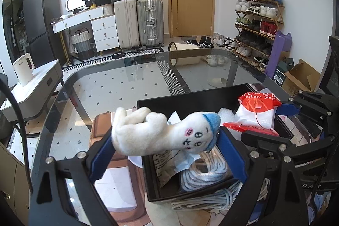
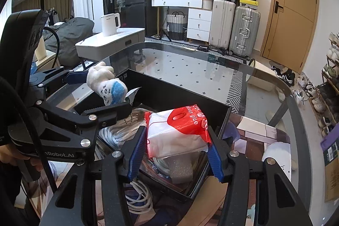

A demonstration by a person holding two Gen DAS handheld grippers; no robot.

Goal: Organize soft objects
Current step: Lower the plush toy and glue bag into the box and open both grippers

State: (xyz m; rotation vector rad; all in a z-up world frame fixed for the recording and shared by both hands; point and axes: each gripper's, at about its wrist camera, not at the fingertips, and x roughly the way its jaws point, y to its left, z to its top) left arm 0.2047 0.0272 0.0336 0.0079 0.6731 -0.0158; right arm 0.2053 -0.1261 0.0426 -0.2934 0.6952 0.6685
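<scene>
As seen from the left wrist camera, the left gripper [image 1: 165, 154] is clenched on a white plush toy [image 1: 161, 132] with a blue cap and a stitched face, its blue pads pressing either end of the toy. The toy hangs crosswise above the near-left corner of a black box [image 1: 190, 99] that stands on the glass counter [image 1: 118, 82]. Inside the box lie a coil of white rope [image 1: 203, 173] and a crumpled printed paper [image 1: 167, 164]. At the right of this view the right gripper [image 1: 281, 118] grasps a red-and-white balloon glue packet [image 1: 257, 111] over the box's far-right part. A second bundle of white cord [image 1: 214, 198] rests on the counter, touching the box's near wall.

From the right wrist camera, the right gripper [image 2: 178, 147] holds the balloon glue packet [image 2: 180, 130] between its blue pads, above the box [image 2: 169, 99] interior; the packet is tilted, its red top edge facing up. Beneath it, grey foam [image 2: 182, 166] and rope coils [image 2: 118, 132] are visible in the box. The left gripper [image 2: 101, 92] appears at the left, holding the plush toy [image 2: 108, 84] over the box's left corner; a small bead chain [image 2: 129, 119] dangles below its lower finger. A white cable [image 2: 137, 198] lies on the counter [image 2: 190, 69] just outside the box's near wall. A hand [image 2: 14, 154] grips the left tool's handle at the frame's left edge.
</scene>
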